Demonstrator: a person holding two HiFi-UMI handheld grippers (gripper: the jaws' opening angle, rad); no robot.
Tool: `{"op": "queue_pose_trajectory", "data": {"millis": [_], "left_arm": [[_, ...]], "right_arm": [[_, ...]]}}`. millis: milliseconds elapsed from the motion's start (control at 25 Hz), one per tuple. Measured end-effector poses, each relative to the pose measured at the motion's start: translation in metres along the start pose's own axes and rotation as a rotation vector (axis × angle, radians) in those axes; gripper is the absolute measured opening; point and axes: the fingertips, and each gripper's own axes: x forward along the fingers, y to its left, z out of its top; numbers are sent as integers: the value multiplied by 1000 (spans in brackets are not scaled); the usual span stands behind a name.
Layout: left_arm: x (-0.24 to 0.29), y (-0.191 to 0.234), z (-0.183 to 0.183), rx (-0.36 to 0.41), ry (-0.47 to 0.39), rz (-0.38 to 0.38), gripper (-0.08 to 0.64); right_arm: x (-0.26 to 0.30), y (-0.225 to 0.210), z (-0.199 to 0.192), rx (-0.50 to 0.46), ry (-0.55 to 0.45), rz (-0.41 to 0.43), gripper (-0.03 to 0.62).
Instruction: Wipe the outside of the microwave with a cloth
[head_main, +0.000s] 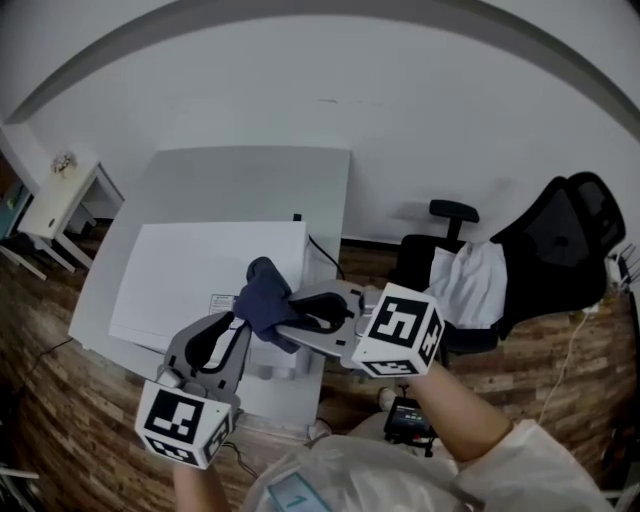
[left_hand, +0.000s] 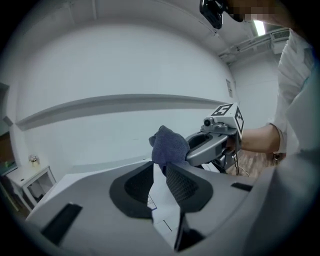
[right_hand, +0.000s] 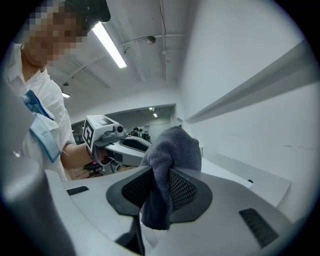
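Far side: white wall (head_main: 420, 100). Near side and right: wood floor (head_main: 80, 430). A pale grey table (head_main: 250, 175) stands against the wall and carries the microwave (head_main: 195, 275), a white box seen from above with its long axis running left to right. Its top is bare apart from a small label by the near-right edge. The door does not show from here, so what is inside cannot be told. A black office chair (head_main: 565, 235) stands well apart to the right with a white garment (head_main: 470, 280) draped over it; neither belongs to the job. Both claws meet over the microwave's near-right corner, above the top and not touching it. Right gripper (right_hand: 160, 169): jaws clamped on the cloth (right_hand: 175, 145), which is dark blue and bunched into a knob beyond the tips, with a tail hanging down through the jaws. Left gripper (left_hand: 159, 166): it comes in from the near left with jaws drawn narrow, the tips pinching a fold at the cloth's lower edge. Behind the tips the gap holds nothing and shows the white top below. The cloth is therefore held between the two claws, the right carrying most of it. Key relation, as I read it: the microwave lies below and to the far left of the cloth, with the top panel the nearest face. Judgement: wiping has not begun. The cloth must come down and leftward to make contact, and the right hand is better placed to press it.
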Motion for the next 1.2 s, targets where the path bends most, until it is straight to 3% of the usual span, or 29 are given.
{"op": "queue_pose_trajectory", "data": {"millis": [240,1200], "left_arm": [[-8,18,-1,-48,-90,61,32],[6,21,2,-80,-124,-22,29]], "right_arm": [[-4,-4,16,23,-35,-53,104],[-2,-7,23,-6,17,-76,100]]}}
